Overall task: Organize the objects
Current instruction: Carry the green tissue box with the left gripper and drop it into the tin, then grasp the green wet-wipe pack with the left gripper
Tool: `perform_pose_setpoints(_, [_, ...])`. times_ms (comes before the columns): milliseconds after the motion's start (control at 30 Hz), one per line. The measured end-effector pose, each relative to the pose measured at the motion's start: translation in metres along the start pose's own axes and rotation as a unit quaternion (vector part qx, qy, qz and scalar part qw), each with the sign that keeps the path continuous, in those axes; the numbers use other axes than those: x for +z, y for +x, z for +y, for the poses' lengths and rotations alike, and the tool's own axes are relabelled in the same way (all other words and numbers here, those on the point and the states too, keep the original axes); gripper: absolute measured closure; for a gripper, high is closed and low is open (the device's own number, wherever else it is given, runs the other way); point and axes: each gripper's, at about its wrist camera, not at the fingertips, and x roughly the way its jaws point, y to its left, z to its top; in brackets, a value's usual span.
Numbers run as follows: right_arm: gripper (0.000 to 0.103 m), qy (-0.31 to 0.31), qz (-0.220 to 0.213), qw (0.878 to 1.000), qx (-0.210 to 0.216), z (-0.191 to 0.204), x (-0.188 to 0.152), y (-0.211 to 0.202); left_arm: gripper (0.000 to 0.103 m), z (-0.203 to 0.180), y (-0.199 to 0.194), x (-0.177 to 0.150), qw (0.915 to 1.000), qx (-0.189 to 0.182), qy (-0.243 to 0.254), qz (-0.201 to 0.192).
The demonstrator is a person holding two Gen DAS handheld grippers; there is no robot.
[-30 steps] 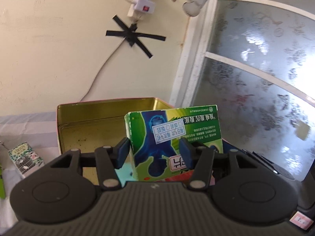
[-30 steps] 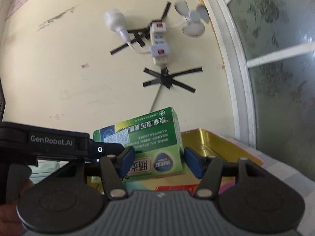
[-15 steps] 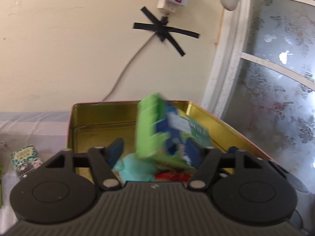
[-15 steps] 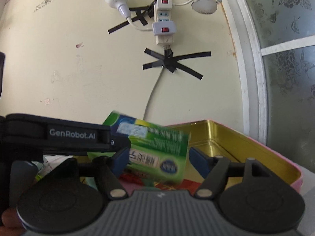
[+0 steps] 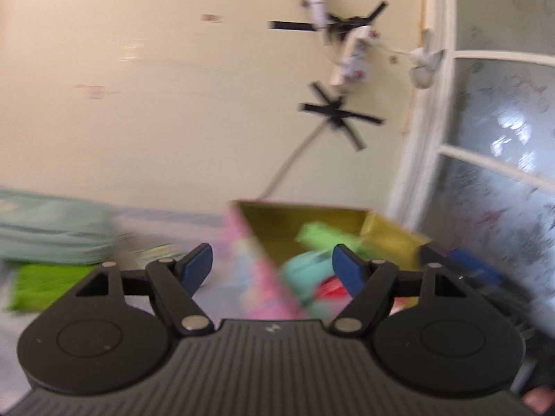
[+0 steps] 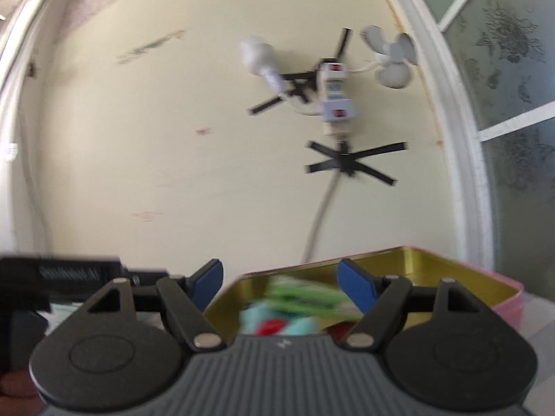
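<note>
With the green box (image 6: 305, 296) lying on its side inside the tin (image 6: 433, 263), its long axis runs across the right gripper (image 6: 281, 277), which sits nearer than the left gripper (image 5: 272, 265). Both pairs of jaws stand apart, gripping nothing; the right jaws have just been opening. The tin rests on a pale cloth-covered surface below a cream wall and frosted window (image 6: 513, 86); 2 tape crosses hold a power strip (image 6: 334, 100).

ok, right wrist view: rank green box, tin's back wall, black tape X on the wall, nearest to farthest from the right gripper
From the right gripper:
1. green box, lying in the tin just beyond the fingertips.
2. tin's back wall, behind the box, to the right.
3. black tape X, up on the wall, far behind.
</note>
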Motion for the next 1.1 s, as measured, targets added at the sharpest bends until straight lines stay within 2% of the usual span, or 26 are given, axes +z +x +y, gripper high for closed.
perform_pose_setpoints(100, [0.028, -0.012, 0.012, 0.999, 0.045, 0.03, -0.008, -0.009, 0.025, 0.04, -0.009, -0.017, 0.9977, 0.061, 0.015, 0.026])
perform_pose_setpoints(200, [0.028, -0.042, 0.035, 0.995, 0.085, 0.063, -0.018, -0.005, 0.025, 0.083, -0.016, -0.032, 0.9877, 0.148, 0.018, 0.047])
perform_pose_setpoints(233, [0.028, -0.052, 0.043, 0.993, 0.095, 0.071, -0.021, -0.001, 0.025, 0.097, -0.02, -0.034, 0.9849, 0.167, 0.008, 0.047])
perform_pose_setpoints(267, [0.028, -0.06, 0.051, 0.992, 0.103, 0.079, -0.024, 0.005, 0.025, 0.116, -0.025, -0.03, 0.9846, 0.166, -0.03, 0.047])
perform_pose_setpoints(300, [0.028, -0.065, 0.059, 0.99, 0.11, 0.083, -0.026, 0.012, 0.025, 0.131, -0.03, -0.028, 0.9838, 0.165, -0.058, 0.04])
perform_pose_setpoints(333, [0.028, -0.065, 0.071, 0.989, 0.116, 0.092, -0.028, 0.021, 0.025, 0.142, -0.033, -0.023, 0.9806, 0.186, -0.056, 0.028])
perform_pose_setpoints(433, [0.028, -0.048, 0.106, 0.984, 0.134, 0.117, -0.028, 0.051, 0.025, 0.163, -0.033, -0.018, 0.9626, 0.27, 0.018, -0.021])
perform_pose_setpoints(467, [0.028, -0.048, 0.111, 0.983, 0.137, 0.126, -0.027, 0.061, 0.025, 0.176, -0.034, -0.016, 0.96, 0.279, 0.007, -0.017])
perform_pose_setpoints(500, [0.028, -0.052, 0.114, 0.982, 0.139, 0.135, -0.026, 0.07, 0.025, 0.191, -0.036, -0.016, 0.9608, 0.276, -0.024, -0.015])
perform_pose_setpoints(600, [0.029, -0.053, 0.135, 0.979, 0.141, 0.161, -0.028, 0.102, 0.025, 0.229, -0.037, -0.014, 0.9549, 0.266, -0.132, 0.003])
perform_pose_setpoints(700, [0.029, -0.033, 0.164, 0.976, 0.14, 0.177, -0.037, 0.135, 0.025, 0.241, -0.035, -0.016, 0.9518, 0.249, -0.178, 0.014])
perform_pose_setpoints(833, [0.03, 0.022, 0.215, 0.967, 0.134, 0.174, -0.054, 0.171, 0.025, 0.235, -0.036, -0.017, 0.9587, 0.23, -0.167, 0.013])
perform_pose_setpoints(867, [0.031, 0.04, 0.242, 0.96, 0.133, 0.17, -0.059, 0.179, 0.025, 0.231, -0.036, -0.019, 0.9604, 0.227, -0.161, 0.013])
perform_pose_setpoints(933, [0.031, 0.072, 0.262, 0.953, 0.132, 0.161, -0.062, 0.187, 0.025, 0.228, -0.031, -0.019, 0.9631, 0.223, -0.15, 0.013])
perform_pose_setpoints(967, [0.034, 0.078, 0.285, 0.946, 0.137, 0.16, -0.067, 0.193, 0.025, 0.226, -0.029, -0.018, 0.9638, 0.223, -0.145, 0.013])
perform_pose_setpoints(1000, [0.046, 0.082, 0.315, 0.935, 0.143, 0.161, -0.071, 0.201, 0.025, 0.225, -0.032, -0.02, 0.9641, 0.224, -0.142, 0.012])
perform_pose_setpoints(1033, [0.047, 0.077, 0.325, 0.931, 0.146, 0.163, -0.073, 0.204, 0.025, 0.224, -0.032, -0.02, 0.9644, 0.224, -0.139, 0.01])
perform_pose_setpoints(1067, [0.053, 0.067, 0.325, 0.932, 0.149, 0.167, -0.073, 0.203, 0.025, 0.225, -0.032, -0.02, 0.9646, 0.223, -0.14, 0.009])
perform_pose_setpoints(1100, [0.065, 0.06, 0.327, 0.93, 0.156, 0.17, -0.074, 0.201, 0.025, 0.225, -0.035, -0.021, 0.9644, 0.223, -0.142, 0.01])
